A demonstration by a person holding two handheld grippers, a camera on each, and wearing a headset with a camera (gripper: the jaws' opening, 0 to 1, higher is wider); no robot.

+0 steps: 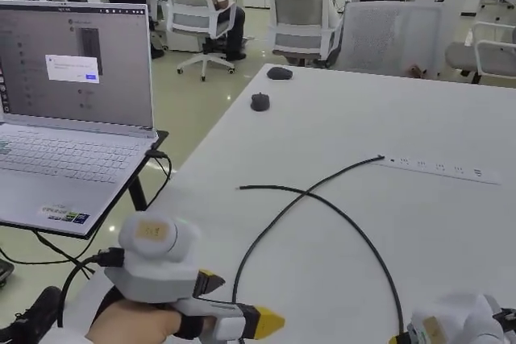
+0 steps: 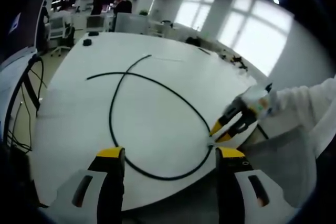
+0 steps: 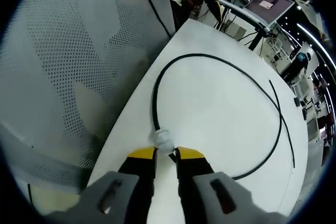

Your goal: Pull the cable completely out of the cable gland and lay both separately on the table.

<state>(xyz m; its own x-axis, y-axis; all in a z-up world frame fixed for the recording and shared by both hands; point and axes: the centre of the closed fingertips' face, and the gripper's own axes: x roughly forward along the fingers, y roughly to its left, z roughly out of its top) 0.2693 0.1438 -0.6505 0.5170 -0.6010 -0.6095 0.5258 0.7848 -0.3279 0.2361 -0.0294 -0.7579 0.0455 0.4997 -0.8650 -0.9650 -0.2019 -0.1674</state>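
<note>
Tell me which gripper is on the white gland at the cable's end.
The right gripper: its jaws pinch the gland on the cable. The left gripper stands open, holding nothing.

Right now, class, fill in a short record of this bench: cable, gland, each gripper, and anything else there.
cable: black, lying on the table in a loop that crosses itself
gland: white, on one cable end, near the table edge
right gripper: shut on the gland
left gripper: open, empty
task state: cable not yet out of the gland
other things: power strip, two mice, laptop beside the table
</note>
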